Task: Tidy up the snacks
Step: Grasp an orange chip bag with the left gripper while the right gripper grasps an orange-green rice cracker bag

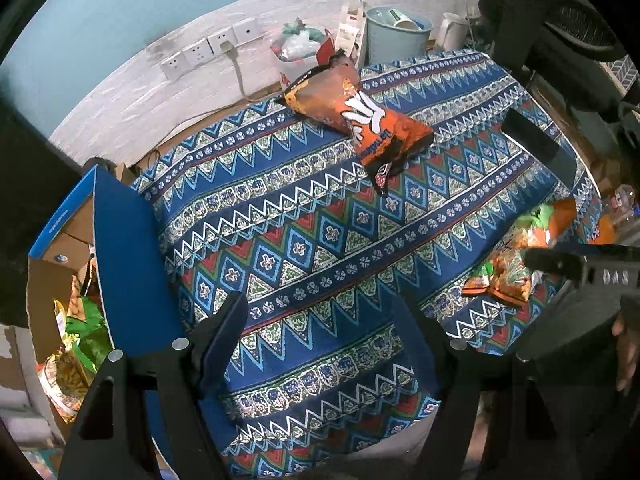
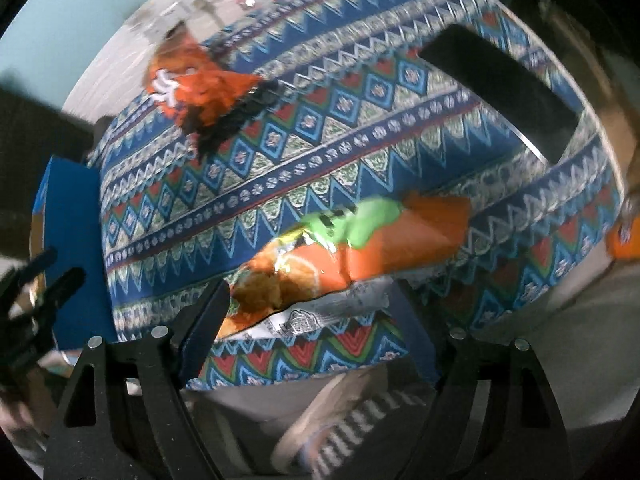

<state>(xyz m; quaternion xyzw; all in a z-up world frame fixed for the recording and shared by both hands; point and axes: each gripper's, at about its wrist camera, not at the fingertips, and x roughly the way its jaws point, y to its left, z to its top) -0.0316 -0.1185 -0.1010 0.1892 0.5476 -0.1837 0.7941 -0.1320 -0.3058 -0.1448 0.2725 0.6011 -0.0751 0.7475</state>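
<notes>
My box (image 1: 132, 256) at nine o'clock already holds several packets. Two remain on the surface (image 1: 304, 216): the orange bag (image 1: 360, 116) at twelve, and the green-orange packet (image 2: 360, 248) between my right hand-held gripper (image 2: 316, 320)'s opening jaws, ungripped. Left hand-held gripper (image 1: 320, 328) spread, empty.

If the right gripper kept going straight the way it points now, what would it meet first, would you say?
Most likely the orange-and-green snack bag, which lies right ahead of the open right gripper on the patterned tablecloth. The picture is blurred, so depth is uncertain.
</notes>
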